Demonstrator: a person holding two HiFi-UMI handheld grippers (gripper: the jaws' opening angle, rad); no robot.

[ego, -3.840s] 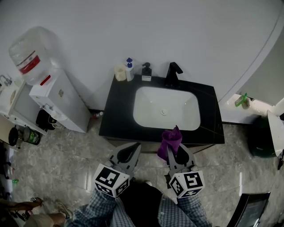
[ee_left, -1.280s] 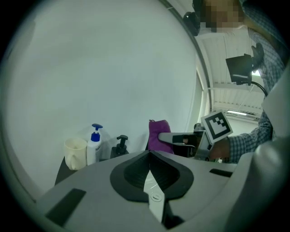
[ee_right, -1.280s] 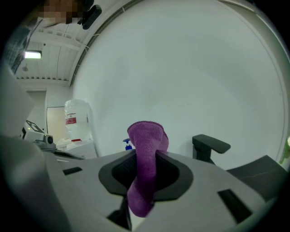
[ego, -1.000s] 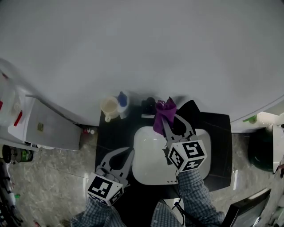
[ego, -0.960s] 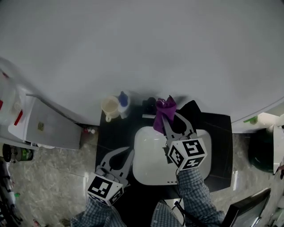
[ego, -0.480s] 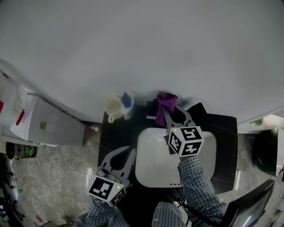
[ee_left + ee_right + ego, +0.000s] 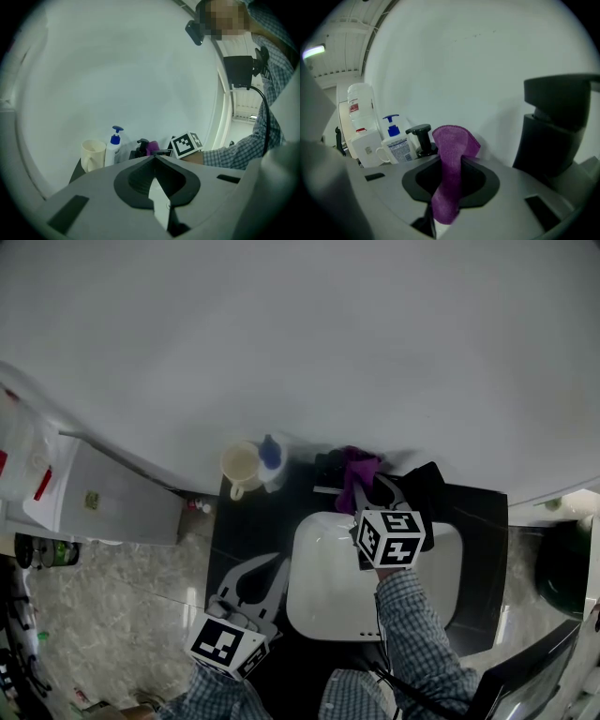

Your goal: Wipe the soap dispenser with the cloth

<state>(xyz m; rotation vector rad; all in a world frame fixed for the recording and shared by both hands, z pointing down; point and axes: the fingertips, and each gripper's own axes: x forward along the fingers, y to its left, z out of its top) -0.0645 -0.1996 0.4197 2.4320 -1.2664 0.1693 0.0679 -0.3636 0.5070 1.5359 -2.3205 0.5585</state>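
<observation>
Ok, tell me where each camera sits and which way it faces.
Head view: on the person's head, facing steeply down at the sink; left gripper, right gripper and checked sleeves show.
Left gripper view: on that gripper, facing along shut jaws toward the soap dispenser; one sleeve shows.
Right gripper view: on that gripper, jaws shut on the cloth, facing the wall; no body.
Both gripper views share the soap dispenser and mug.

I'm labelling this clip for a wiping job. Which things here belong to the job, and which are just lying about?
In the job: purple cloth, clamped in the right gripper; black pump soap dispenser.
Lying about: cream mug; blue-topped pump bottle; black faucet; white sink basin.
</observation>
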